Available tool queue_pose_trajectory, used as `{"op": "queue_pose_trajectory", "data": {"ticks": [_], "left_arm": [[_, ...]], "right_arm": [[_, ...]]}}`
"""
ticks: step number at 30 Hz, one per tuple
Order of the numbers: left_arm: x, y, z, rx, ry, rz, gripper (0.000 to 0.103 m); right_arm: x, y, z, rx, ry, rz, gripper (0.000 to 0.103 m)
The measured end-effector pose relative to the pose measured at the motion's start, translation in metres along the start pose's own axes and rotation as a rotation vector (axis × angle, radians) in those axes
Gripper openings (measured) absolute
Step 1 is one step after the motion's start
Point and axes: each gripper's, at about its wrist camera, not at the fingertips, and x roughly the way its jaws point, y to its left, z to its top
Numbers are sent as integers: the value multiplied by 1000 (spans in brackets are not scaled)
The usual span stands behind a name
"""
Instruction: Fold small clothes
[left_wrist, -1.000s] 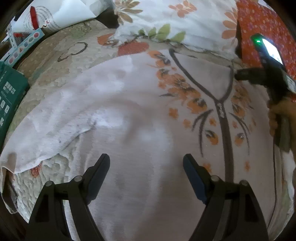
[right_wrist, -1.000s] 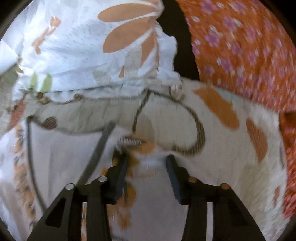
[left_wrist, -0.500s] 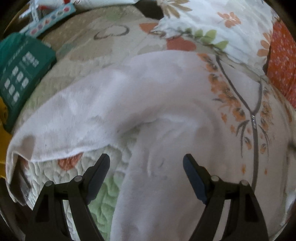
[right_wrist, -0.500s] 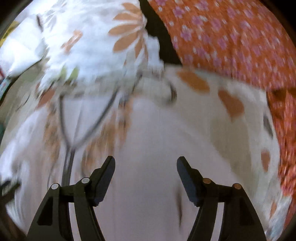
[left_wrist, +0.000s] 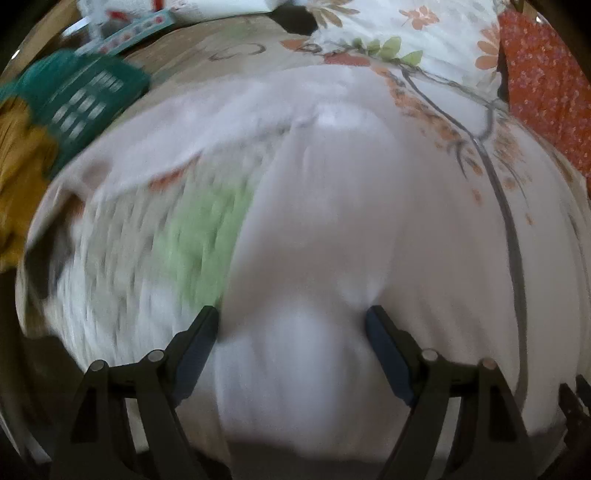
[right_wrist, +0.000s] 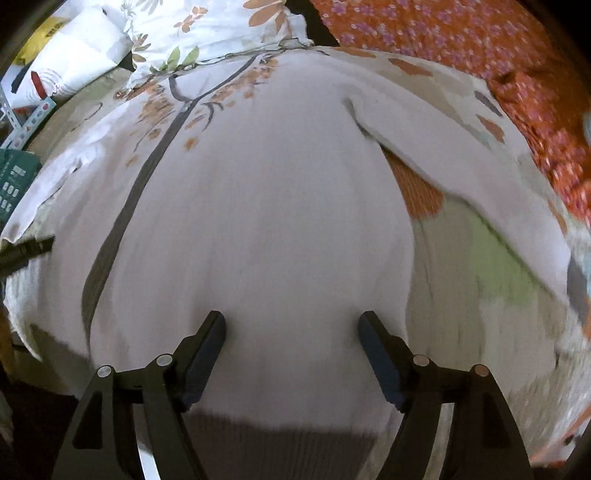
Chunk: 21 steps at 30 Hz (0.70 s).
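A pale pink-white zip-up garment with orange flower embroidery and a dark zipper lies spread flat on a quilted bed. It also fills the right wrist view. One sleeve stretches to the left, the other sleeve to the right. My left gripper is open and empty over the garment's lower left part. My right gripper is open and empty over the lower right part, near the ribbed hem. The left view is blurred.
The quilt has green, orange and white patches. A floral pillow and an orange flowered cloth lie at the far side. A green basket and a yellow cloth sit at the left.
Both grippers have pulled back from the collar area toward the garment's hem. The right gripper, nearly closed at the zipper top a second ago, is open now.
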Motion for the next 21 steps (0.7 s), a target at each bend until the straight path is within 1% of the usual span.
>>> {"op": "queue_pose_trajectory", "data": {"ticks": [2, 4, 7, 9, 12, 15, 17, 19, 21], "left_arm": [[-10, 5, -24, -42, 17, -30, 81], [-17, 7, -44, -54, 56, -57, 81], [-31, 7, -72, -42, 85, -60, 81], [-45, 8, -88, -46, 84, -61, 81], [-72, 15, -109, -69, 58, -74, 80], [-104, 23, -122, -81, 9, -84, 81], [-124, 24, -124, -89, -31, -99, 81], [-139, 27, -122, -94, -63, -113, 81], [-151, 27, -115, -86, -93, -129, 81]], "right_arm": [[-6, 1, -14, 14, 0, 3, 82], [-11, 6, -31, 15, -7, 4, 84], [-19, 12, -50, -13, -22, -20, 85], [-22, 18, -62, -29, -19, -20, 86], [-28, 24, -80, -48, -10, -8, 86], [-39, 20, -89, -7, 3, 85, 86], [-51, 14, -91, 34, -7, 141, 86], [-75, 0, -85, 83, -60, 183, 86], [-111, -28, -72, 161, -151, 218, 85]]}}
